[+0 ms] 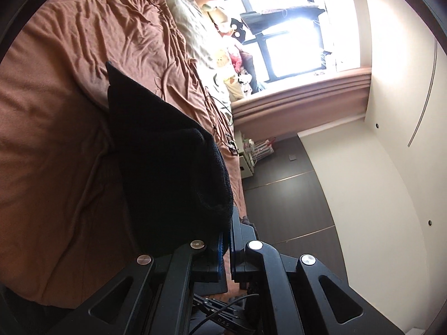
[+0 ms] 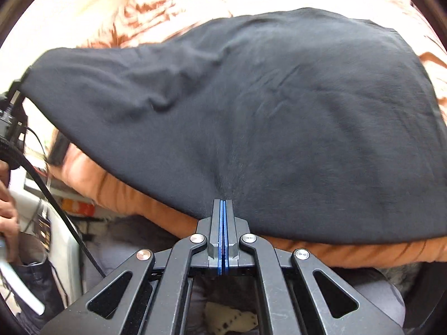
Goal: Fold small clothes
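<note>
A black garment [image 2: 265, 111] lies spread over the brown bedsheet [image 2: 349, 251], reaching the bed's near edge. My right gripper [image 2: 223, 201] is shut on its near hem, with the cloth puckered at the fingertips. The garment's left corner is lifted toward the other gripper's body [image 2: 11, 111] at the frame's left edge. In the left wrist view the same black garment [image 1: 167, 153] hangs from my left gripper [image 1: 227, 224], which is shut on it. The cloth drapes over one finger and hides the tips. Beyond it is the brown bedsheet [image 1: 69, 97].
A cream pillow [image 1: 178, 14] and stuffed toys [image 1: 229, 64] line the bed's far side under a bright window [image 1: 293, 28] with brown curtains. A thin cable [image 1: 218, 111] lies on the sheet. A white bedside unit [image 1: 247, 153] stands by the dark floor. A person's hand [image 2: 8, 215] is at left.
</note>
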A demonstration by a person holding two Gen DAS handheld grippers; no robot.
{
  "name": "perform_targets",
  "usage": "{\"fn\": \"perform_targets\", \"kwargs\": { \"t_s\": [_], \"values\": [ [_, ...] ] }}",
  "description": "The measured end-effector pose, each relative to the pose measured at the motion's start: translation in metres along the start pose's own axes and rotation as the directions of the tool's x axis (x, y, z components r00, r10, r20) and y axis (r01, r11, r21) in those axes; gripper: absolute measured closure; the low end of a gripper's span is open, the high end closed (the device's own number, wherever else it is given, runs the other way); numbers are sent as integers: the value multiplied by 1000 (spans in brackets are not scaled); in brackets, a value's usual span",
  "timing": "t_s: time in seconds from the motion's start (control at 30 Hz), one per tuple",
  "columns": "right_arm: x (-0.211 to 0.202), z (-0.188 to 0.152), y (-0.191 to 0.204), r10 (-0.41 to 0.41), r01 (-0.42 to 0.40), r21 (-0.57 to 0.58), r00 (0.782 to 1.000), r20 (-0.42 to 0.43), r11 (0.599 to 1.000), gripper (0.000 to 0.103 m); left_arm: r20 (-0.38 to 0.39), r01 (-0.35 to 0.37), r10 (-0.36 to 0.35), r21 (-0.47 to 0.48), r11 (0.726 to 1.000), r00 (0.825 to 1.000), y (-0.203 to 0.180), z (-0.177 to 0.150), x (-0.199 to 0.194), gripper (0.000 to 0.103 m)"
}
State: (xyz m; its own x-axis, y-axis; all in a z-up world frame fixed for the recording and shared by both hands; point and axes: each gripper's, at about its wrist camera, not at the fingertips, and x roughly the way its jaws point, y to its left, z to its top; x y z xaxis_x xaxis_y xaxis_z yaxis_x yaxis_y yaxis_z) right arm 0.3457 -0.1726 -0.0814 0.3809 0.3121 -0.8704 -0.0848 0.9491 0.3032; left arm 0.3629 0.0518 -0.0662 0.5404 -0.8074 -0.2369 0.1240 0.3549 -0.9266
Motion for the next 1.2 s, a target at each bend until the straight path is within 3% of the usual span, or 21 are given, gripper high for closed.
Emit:
{"fn": "perform_targets", "kwargs": {
  "t_s": [0.4, 0.8, 0.97, 1.13, 1.2],
  "values": [
    [-101, -19, -41, -1, -11, 60, 981, 195, 998, 103, -127, 52, -43, 68, 996, 991, -50, -6, 63, 101],
    [-150, -50, -85, -41, 1, 142, 960, 277, 990, 103, -256, 56, -20, 131, 990, 966, -79, -31, 135, 101],
    [-161, -57, -103, -49, -6, 187, 955, 292, 982, 103, -320, 48, 1, 145, 988, 947, -85, -45, 176, 101],
    [-166, -61, -123, -58, -12, 231, 954, 295, 973, 103, -394, 1, 64, 164, 986, 917, -82, -70, 221, 100],
    [-167, -65, -129, -56, -19, 248, 955, 292, 968, 101, -432, -54, 128, 180, 982, 893, -75, -78, 235, 87]
  ]
}}
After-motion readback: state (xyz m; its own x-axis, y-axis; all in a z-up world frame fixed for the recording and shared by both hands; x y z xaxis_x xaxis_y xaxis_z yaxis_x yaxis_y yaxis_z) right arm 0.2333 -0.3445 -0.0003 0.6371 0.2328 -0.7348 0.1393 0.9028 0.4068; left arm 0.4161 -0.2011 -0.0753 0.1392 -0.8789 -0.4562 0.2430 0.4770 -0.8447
